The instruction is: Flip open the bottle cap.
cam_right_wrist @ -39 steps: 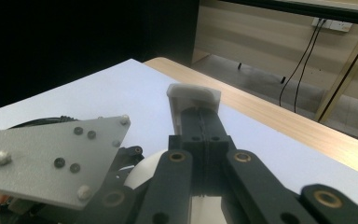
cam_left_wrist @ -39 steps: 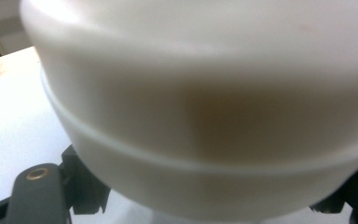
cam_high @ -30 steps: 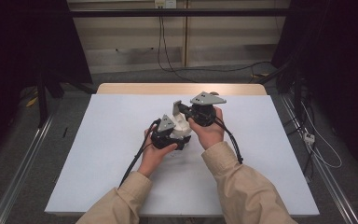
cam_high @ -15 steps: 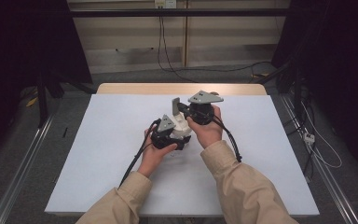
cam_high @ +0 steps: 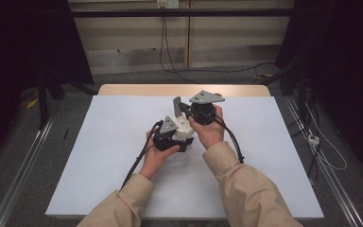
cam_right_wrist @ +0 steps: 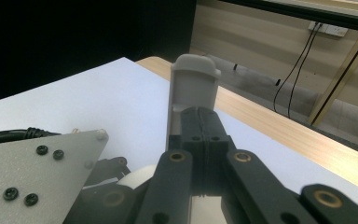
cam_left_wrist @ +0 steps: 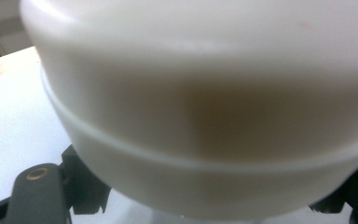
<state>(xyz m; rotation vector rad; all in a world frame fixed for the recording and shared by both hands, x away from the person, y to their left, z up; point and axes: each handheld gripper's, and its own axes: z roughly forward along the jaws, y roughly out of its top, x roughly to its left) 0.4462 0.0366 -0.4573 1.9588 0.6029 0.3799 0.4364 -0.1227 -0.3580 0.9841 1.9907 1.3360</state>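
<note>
Both hands hold their grippers close together over the middle of the white table top (cam_high: 99, 142). My left gripper (cam_high: 182, 137) is shut on a white round container (cam_high: 185, 126). In the left gripper view that container (cam_left_wrist: 205, 116) looms very near, a thin seam running round its body, and one dark finger link (cam_left_wrist: 37, 196) shows beneath it. My right gripper (cam_high: 176, 104) sits just beyond and to the right, raised, its jaws pressed flat together with nothing between them. Its pale grey fingertips (cam_right_wrist: 193, 79) point up and away.
A wooden strip (cam_high: 146, 90) edges the table's far side. Black cables (cam_high: 137, 158) trail from the grippers across the table toward the person. The left gripper's grey plate (cam_right_wrist: 42, 172) lies close beside the right jaws. Metal rails (cam_high: 23, 161) run along the floor on both sides.
</note>
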